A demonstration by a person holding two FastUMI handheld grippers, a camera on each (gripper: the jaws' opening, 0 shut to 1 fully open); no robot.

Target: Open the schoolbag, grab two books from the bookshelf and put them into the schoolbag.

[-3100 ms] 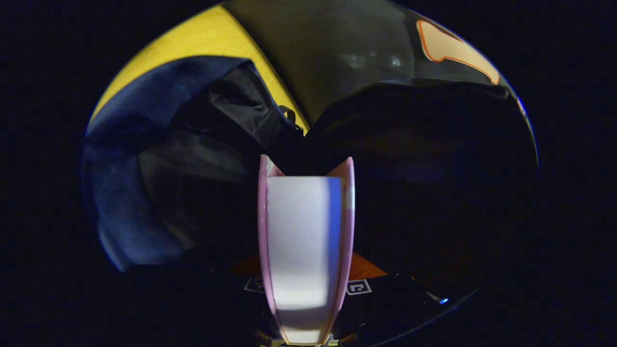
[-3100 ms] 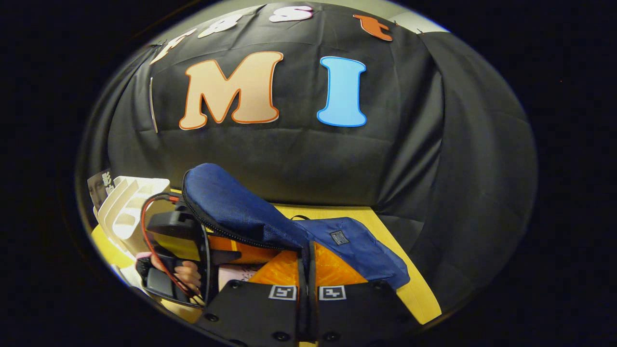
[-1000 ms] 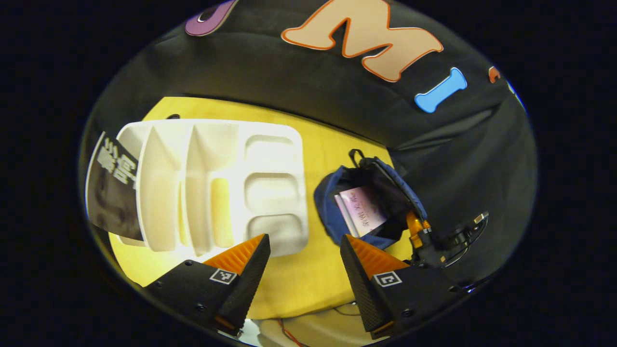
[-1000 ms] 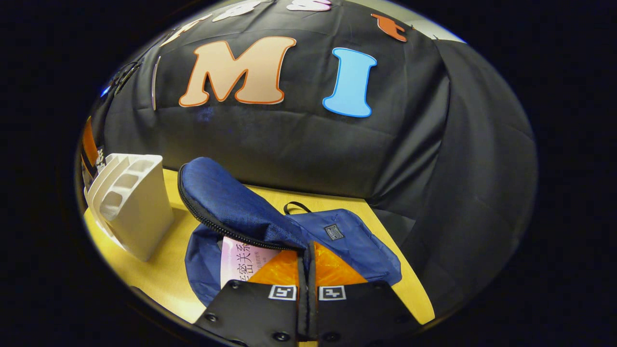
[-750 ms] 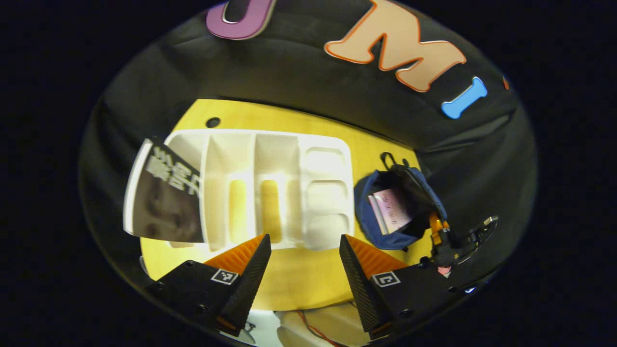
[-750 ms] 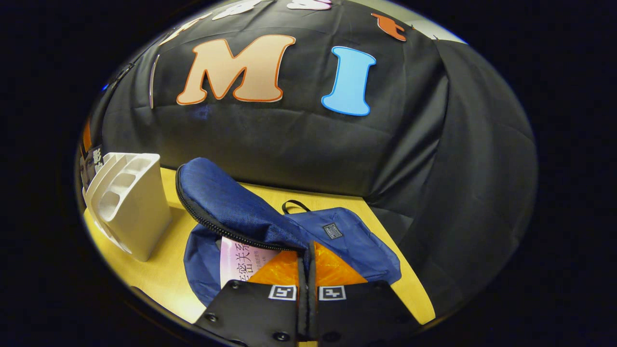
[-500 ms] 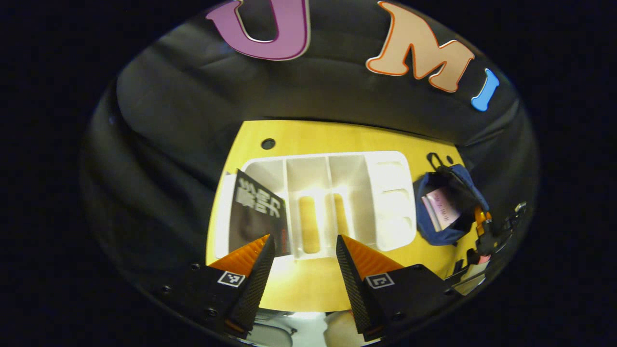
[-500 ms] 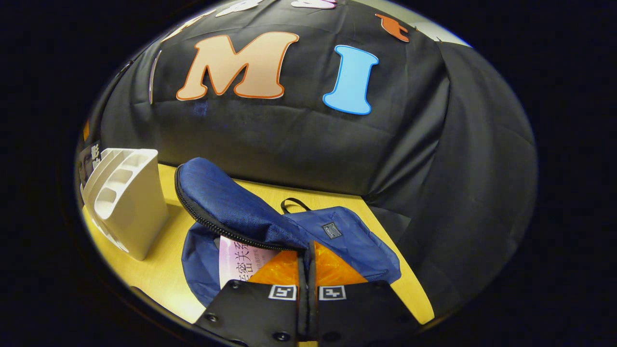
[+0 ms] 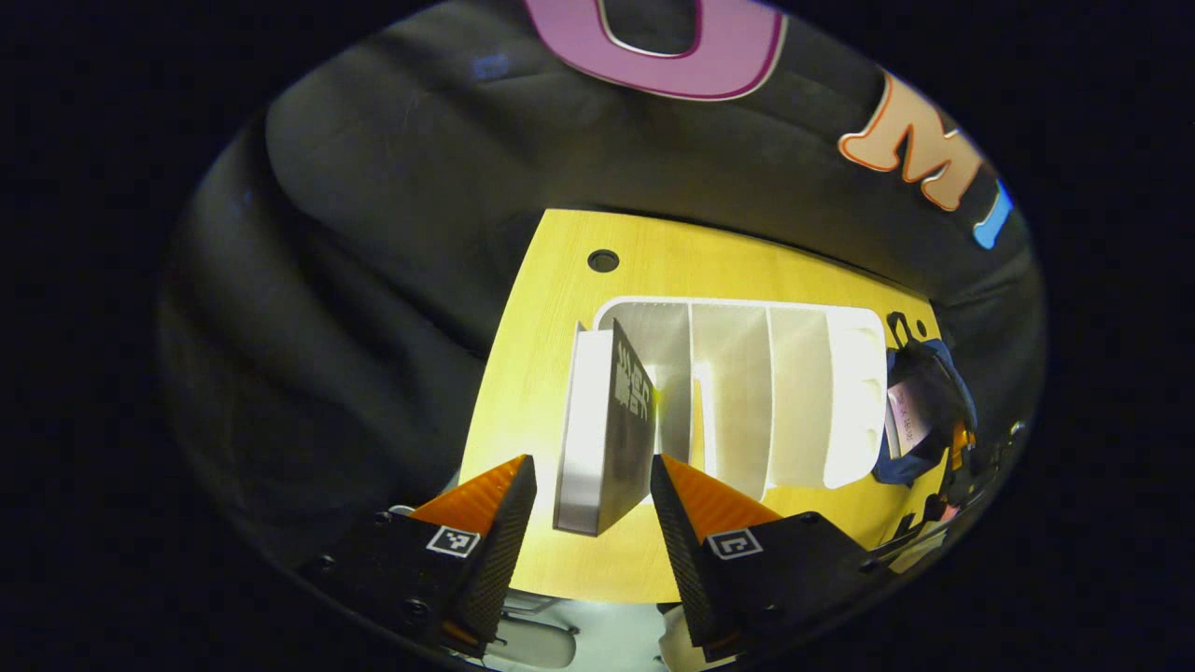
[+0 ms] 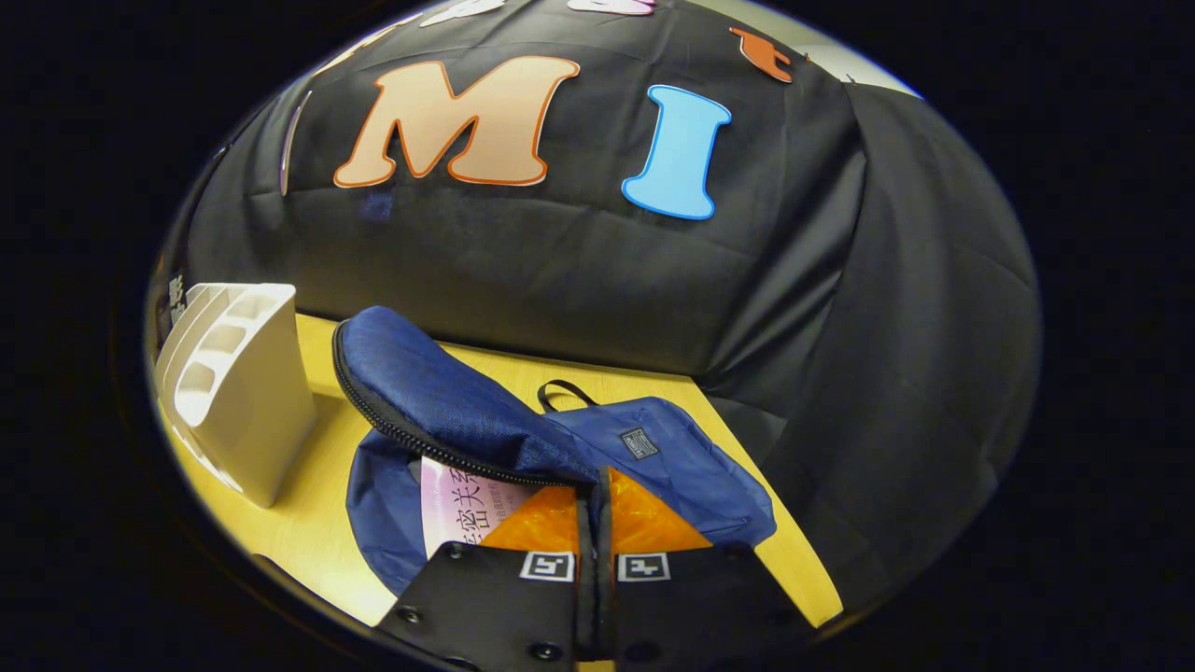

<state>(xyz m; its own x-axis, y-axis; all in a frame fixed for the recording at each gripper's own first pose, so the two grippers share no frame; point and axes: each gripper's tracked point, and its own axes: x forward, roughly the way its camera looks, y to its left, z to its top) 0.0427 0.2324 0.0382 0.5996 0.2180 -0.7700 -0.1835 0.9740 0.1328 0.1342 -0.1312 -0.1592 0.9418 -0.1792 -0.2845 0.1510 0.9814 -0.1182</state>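
In the left gripper view a dark-covered book (image 9: 621, 420) stands in the end slot of the white bookshelf (image 9: 775, 392). My left gripper (image 9: 591, 481) is open, and the book's near end sits between its fingers without touching them. Far right lies the blue schoolbag (image 9: 934, 373) with a pink book (image 9: 904, 420) inside. In the right gripper view my right gripper (image 10: 595, 509) is shut on the edge of the schoolbag's flap (image 10: 429, 392) and holds it up. The pink book (image 10: 457, 504) shows in the opening of the schoolbag (image 10: 681, 457). The bookshelf (image 10: 243, 383) stands to the left.
Everything rests on a yellow wooden table (image 9: 560, 317) with a small round hole (image 9: 603, 260) near its far edge. Black cloth walls close in behind and beside the table (image 10: 355, 551). The table's left edge runs close to the bookshelf.
My left gripper let go of the pink book inside the bag, came out open and swung left to the bookshelf, closing in on the dark book. The right gripper kept holding the flap.
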